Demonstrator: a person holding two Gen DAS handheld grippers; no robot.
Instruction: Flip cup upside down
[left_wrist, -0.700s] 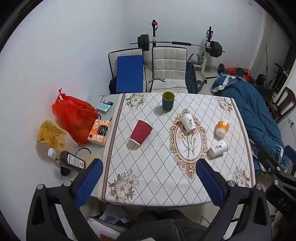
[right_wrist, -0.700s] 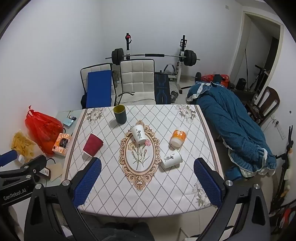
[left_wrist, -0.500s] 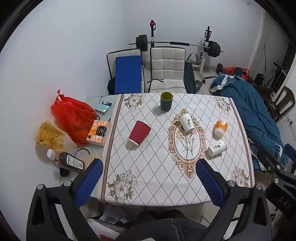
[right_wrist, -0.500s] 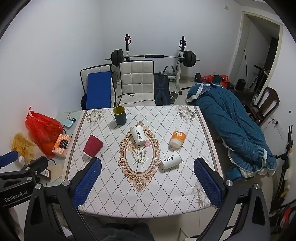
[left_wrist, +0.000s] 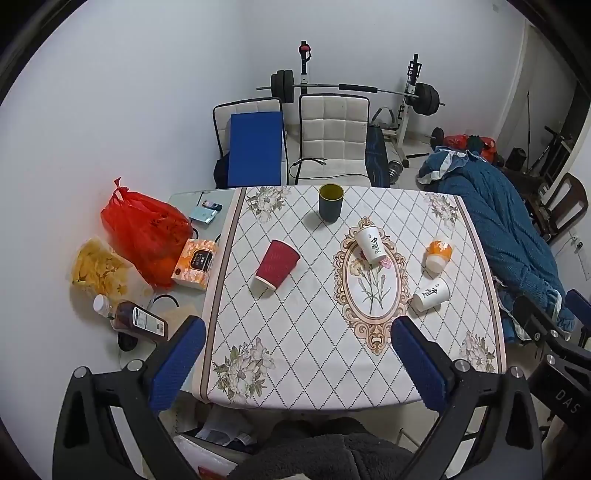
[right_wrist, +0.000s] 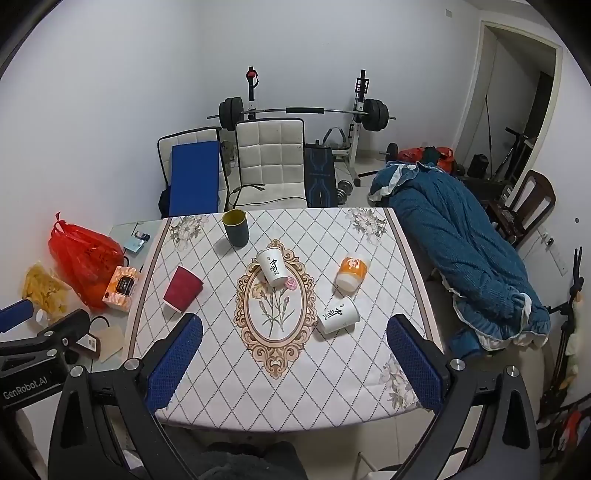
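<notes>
Several cups sit on the patterned tablecloth (left_wrist: 303, 332). A dark cup with a yellow inside (left_wrist: 331, 202) (right_wrist: 236, 227) stands upright at the far side. A red paper cup (left_wrist: 277, 263) (right_wrist: 182, 289), a white printed cup (left_wrist: 371, 245) (right_wrist: 271, 266), an orange-and-white cup (left_wrist: 437, 252) (right_wrist: 351, 272) and a second white cup (left_wrist: 431, 294) (right_wrist: 338, 314) lie on their sides. My left gripper (left_wrist: 295, 365) and right gripper (right_wrist: 293, 363) are both open and empty, held high over the table's near edge, apart from all cups.
Left of the table lie a red plastic bag (left_wrist: 144, 229), a tissue box (left_wrist: 195, 263), a snack bag (left_wrist: 96, 267) and a brown bottle (left_wrist: 135, 320). Two chairs (left_wrist: 332, 136) and a barbell rack stand behind. A blue blanket (left_wrist: 498, 229) lies at the right.
Both grippers have drawn slightly back and up from the table; the table looks a little smaller. The cups have not moved.
</notes>
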